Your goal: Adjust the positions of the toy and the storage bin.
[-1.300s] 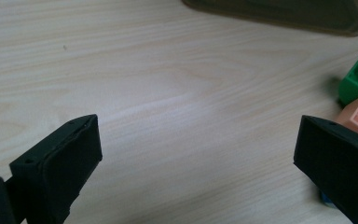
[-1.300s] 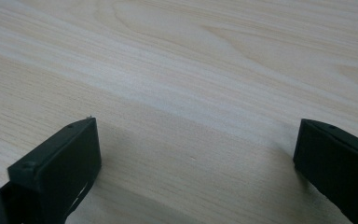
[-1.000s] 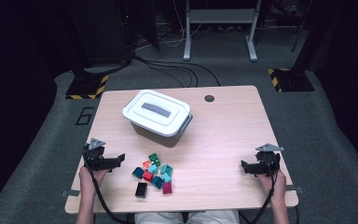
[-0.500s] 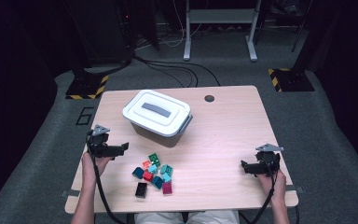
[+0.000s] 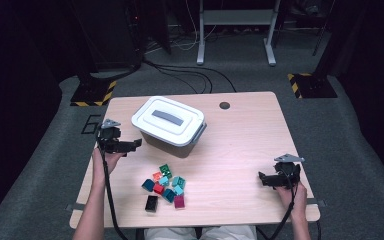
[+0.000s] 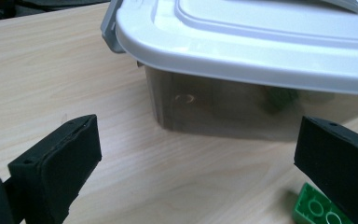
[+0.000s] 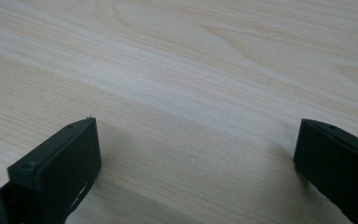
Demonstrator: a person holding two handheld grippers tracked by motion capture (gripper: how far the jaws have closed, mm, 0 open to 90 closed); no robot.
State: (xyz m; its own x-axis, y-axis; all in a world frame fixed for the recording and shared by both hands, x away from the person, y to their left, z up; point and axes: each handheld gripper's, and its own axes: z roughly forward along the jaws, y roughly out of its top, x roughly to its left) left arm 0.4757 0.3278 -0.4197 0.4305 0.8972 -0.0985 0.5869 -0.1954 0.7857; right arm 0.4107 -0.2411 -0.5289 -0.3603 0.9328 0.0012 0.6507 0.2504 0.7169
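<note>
Grey carpet and black cables surround the light wooden desk point(image 5: 240, 150) in the high view. A white-lidded plastic storage box with a grey handle point(image 5: 168, 126) stands towards the far-left part of the desk, lid on. The left hand-held gripper point(image 5: 130, 145) hovers just beside the box's left side, pointing at it. A cluster of small toy bricks in teal, green, red, magenta and black point(image 5: 163, 187) lies near the front edge, left of the middle. The right hand-held gripper point(image 5: 263, 178) sits near the front-right corner, well apart from the bricks.

From the left gripper view, the jaws stand wide apart and hold nothing; the box's translucent wall point(image 6: 242, 109) lies ahead, with a green studded brick point(image 6: 318, 208) beside the right jaw.

From the right gripper view, the jaws are apart over bare desk wood point(image 7: 205, 79).
</note>
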